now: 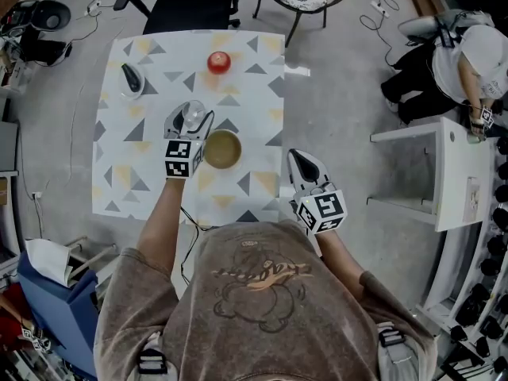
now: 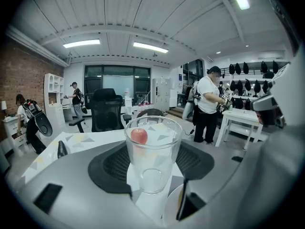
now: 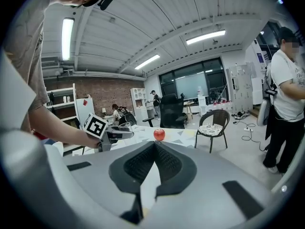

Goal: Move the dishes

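The left gripper (image 1: 190, 118) has its fingers (image 2: 110, 168) clamped on a clear drinking glass (image 2: 153, 152), upright just left of the tan bowl (image 1: 222, 150) on the patterned worktop (image 1: 255, 94). A red apple (image 1: 219, 62) sits beyond the bowl. The right gripper (image 1: 299, 158) is right of the bowl, its fingers together on nothing.

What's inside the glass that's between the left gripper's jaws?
Nothing: the glass looks empty. The red apple showing through it sits behind it on the table. Its clear walls hide none of the inside.
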`<control>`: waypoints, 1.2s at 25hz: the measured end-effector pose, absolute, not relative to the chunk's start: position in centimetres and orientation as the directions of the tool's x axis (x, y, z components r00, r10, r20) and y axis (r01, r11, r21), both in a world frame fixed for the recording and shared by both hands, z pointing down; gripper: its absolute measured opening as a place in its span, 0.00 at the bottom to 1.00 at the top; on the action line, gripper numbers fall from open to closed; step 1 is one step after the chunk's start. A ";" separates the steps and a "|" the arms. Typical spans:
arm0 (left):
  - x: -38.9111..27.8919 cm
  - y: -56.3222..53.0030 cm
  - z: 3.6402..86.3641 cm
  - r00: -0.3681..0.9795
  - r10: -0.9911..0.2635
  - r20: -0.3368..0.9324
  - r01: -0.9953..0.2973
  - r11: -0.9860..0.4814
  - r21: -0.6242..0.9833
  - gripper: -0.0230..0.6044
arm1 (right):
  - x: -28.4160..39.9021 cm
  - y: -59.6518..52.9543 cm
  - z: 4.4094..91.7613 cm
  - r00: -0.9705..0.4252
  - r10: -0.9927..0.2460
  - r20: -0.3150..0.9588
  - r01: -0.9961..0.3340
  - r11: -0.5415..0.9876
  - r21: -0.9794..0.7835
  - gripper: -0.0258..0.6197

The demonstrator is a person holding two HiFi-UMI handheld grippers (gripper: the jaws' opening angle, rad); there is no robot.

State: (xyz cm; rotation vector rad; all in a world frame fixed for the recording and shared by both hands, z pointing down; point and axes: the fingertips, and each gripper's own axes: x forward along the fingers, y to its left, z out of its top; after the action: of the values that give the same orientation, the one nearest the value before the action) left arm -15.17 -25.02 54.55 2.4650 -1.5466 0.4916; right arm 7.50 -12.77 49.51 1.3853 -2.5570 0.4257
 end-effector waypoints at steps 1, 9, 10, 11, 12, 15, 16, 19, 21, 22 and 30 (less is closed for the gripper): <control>-15.2 -25.2 55.1 0.402 -0.833 0.380 -0.898 -0.440 -0.013 0.50 | 7.6 -12.8 49.7 -0.537 -0.782 0.316 -0.843 0.515 -0.156 0.05; -15.1 -26.4 58.4 0.396 -0.821 0.412 -0.903 -0.429 0.014 0.50 | 7.7 -13.3 50.7 -0.528 -0.774 0.349 -0.847 0.507 -0.157 0.05; -15.1 -26.5 58.6 0.396 -0.820 0.414 -0.904 -0.428 0.016 0.50 | 7.7 -13.4 50.7 -0.527 -0.774 0.352 -0.848 0.506 -0.158 0.05; -15.0 -26.6 58.9 0.395 -0.819 0.416 -0.904 -0.427 0.016 0.50 | 7.7 -13.4 50.8 -0.525 -0.773 0.355 -0.849 0.504 -0.159 0.05; -15.0 -26.8 59.1 0.394 -0.819 0.418 -0.904 -0.427 0.015 0.50 | 7.8 -13.5 50.8 -0.524 -0.774 0.357 -0.850 0.502 -0.159 0.05; -14.8 -27.0 59.6 0.394 -0.817 0.421 -0.904 -0.428 0.015 0.50 | 8.0 -13.8 50.9 -0.519 -0.774 0.362 -0.853 0.497 -0.161 0.05; -14.7 -27.1 59.7 0.393 -0.817 0.423 -0.904 -0.427 0.015 0.50 | 8.1 -13.9 51.0 -0.517 -0.774 0.364 -0.854 0.495 -0.160 0.05; -14.7 -27.0 60.2 0.387 -0.814 0.433 -0.906 -0.423 0.014 0.50 | 8.2 -14.1 51.1 -0.513 -0.774 0.370 -0.856 0.491 -0.159 0.05; -14.5 -26.9 60.4 0.388 -0.814 0.433 -0.905 -0.425 0.010 0.50 | 8.3 -14.1 51.1 -0.512 -0.774 0.372 -0.857 0.490 -0.159 0.05; -14.5 -26.9 60.4 0.389 -0.814 0.431 -0.904 -0.427 0.009 0.50 | 8.3 -14.2 51.2 -0.512 -0.774 0.373 -0.857 0.490 -0.159 0.05; -14.2 -27.0 60.4 0.393 -0.811 0.433 -0.900 -0.435 0.002 0.50 | 8.0 -14.3 51.3 -0.519 -0.768 0.376 -0.852 0.497 -0.162 0.05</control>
State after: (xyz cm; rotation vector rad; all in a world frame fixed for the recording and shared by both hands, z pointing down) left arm -14.20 -27.04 60.42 2.4156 -1.5146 0.5493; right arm 8.01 -14.28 51.33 1.3768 -2.4892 0.4816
